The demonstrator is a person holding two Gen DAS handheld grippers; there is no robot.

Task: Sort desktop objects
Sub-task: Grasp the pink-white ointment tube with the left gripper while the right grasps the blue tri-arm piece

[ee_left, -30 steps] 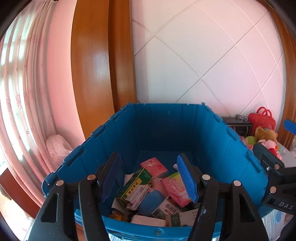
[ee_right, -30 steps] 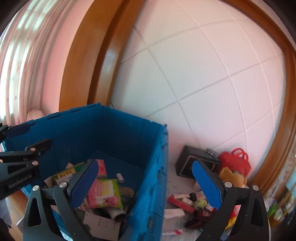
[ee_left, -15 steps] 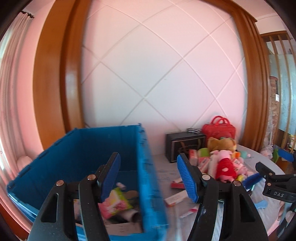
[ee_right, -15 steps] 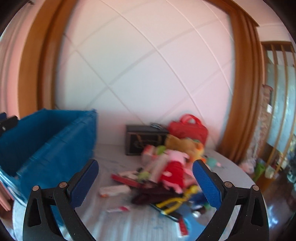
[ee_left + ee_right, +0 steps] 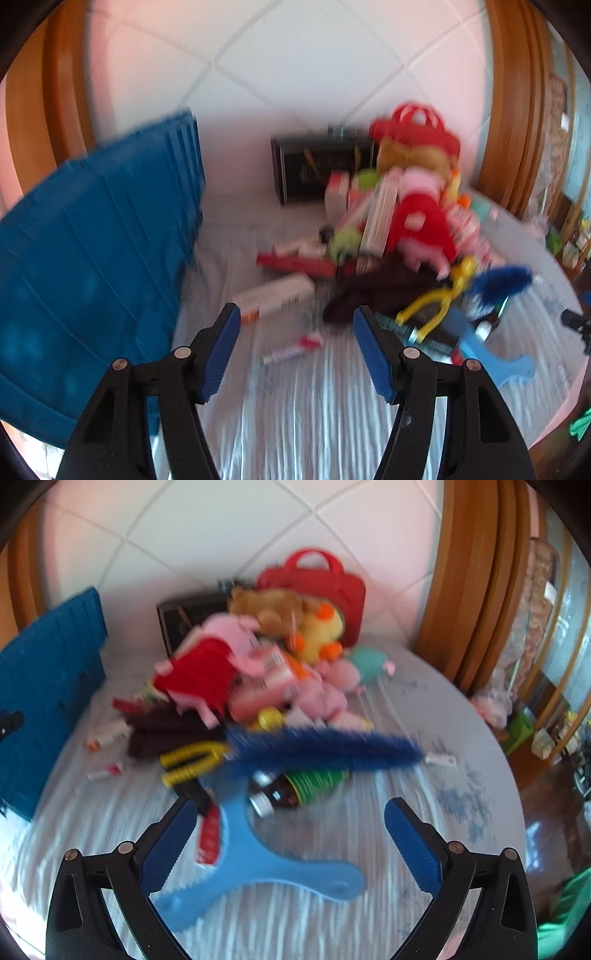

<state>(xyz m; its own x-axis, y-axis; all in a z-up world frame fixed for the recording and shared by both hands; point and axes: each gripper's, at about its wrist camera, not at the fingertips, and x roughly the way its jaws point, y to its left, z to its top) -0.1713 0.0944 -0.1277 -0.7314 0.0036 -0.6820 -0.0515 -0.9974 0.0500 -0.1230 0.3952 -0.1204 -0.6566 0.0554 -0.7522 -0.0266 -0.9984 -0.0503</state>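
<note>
A blurred heap of desktop objects lies on the white-clothed table (image 5: 303, 417): a red plush (image 5: 421, 225), a white carton (image 5: 273, 297), a small tube (image 5: 291, 350), a dark cloth (image 5: 369, 291). My left gripper (image 5: 295, 338) hangs open above the cloth in front of the carton, with nothing between its jaws. The blue crate (image 5: 85, 266) stands at its left. My right gripper (image 5: 288, 840) is open over a light-blue brush handle (image 5: 258, 864) with dark-blue bristles (image 5: 317, 749); its pads stand clear of the handle. A dark bottle with a green label (image 5: 299, 784) lies behind the handle.
A black box (image 5: 317, 170) and a red bag (image 5: 317, 587) stand against the tiled wall. Plush toys, among them a yellow one (image 5: 317, 631), top the heap. Yellow-handled pliers (image 5: 192, 762) lie left of the brush. The table edge curves at the right (image 5: 506, 775), floor beyond.
Both grippers have swung from over the blue crate to the right and down, to the heap on the table. The crate has slid to the left edge of both views. Jaws stay open.
</note>
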